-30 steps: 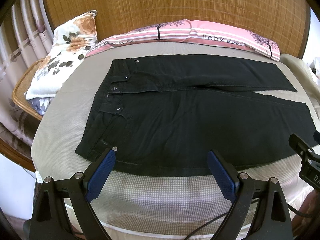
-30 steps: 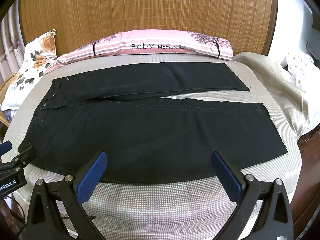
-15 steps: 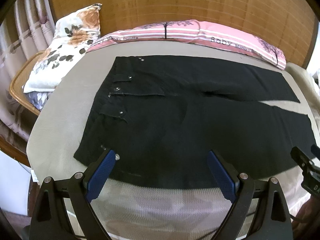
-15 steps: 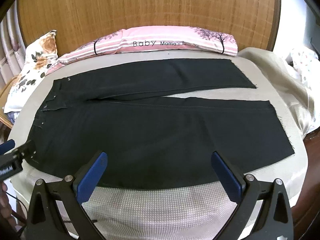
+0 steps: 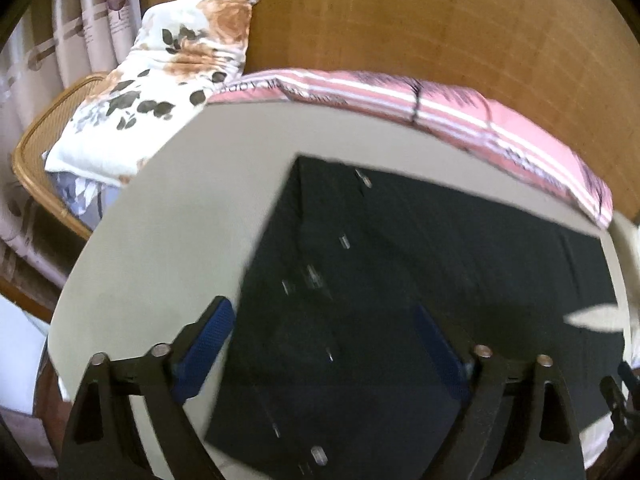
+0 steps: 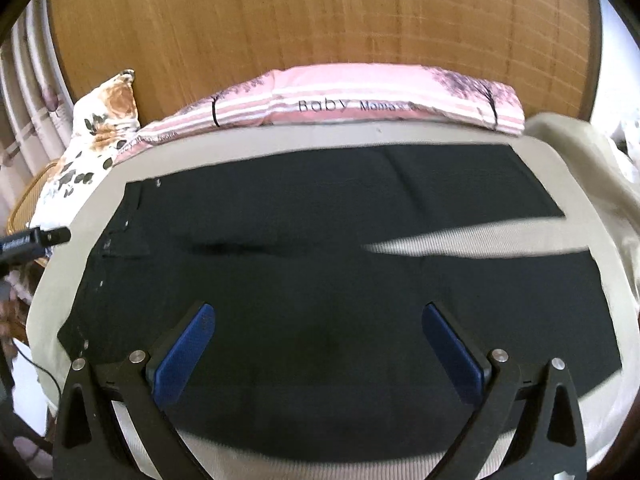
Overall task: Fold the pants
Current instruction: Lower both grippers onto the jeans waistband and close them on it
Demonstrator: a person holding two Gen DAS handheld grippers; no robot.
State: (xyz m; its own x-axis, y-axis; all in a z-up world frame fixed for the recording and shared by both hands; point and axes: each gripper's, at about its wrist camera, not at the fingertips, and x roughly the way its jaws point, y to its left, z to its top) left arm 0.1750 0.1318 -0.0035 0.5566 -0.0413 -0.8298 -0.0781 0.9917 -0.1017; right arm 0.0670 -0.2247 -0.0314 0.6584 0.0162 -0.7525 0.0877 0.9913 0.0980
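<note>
Black pants (image 6: 320, 264) lie flat on the beige bed (image 6: 256, 140), waistband at the left, two legs running right with a beige gap between them near the hems. In the left wrist view the pants (image 5: 400, 280) show their waistband end with metal buttons. My left gripper (image 5: 324, 316) is open and empty, above the waistband area, its left finger over the bed and its right finger over the fabric. My right gripper (image 6: 318, 314) is open and empty above the near leg. The left gripper's tip also shows at the left edge of the right wrist view (image 6: 36, 240).
A pink striped pillow (image 6: 360, 104) lies along the back against a woven bamboo headboard (image 6: 320, 20). A floral pillow (image 5: 168, 76) rests on a wicker chair (image 5: 28, 148) at the left. A beige blanket (image 6: 580, 160) is bunched at the right.
Both grippers have moved forward over the pants. The left one has swung toward the waistband end and the view is blurred. Both stay open.
</note>
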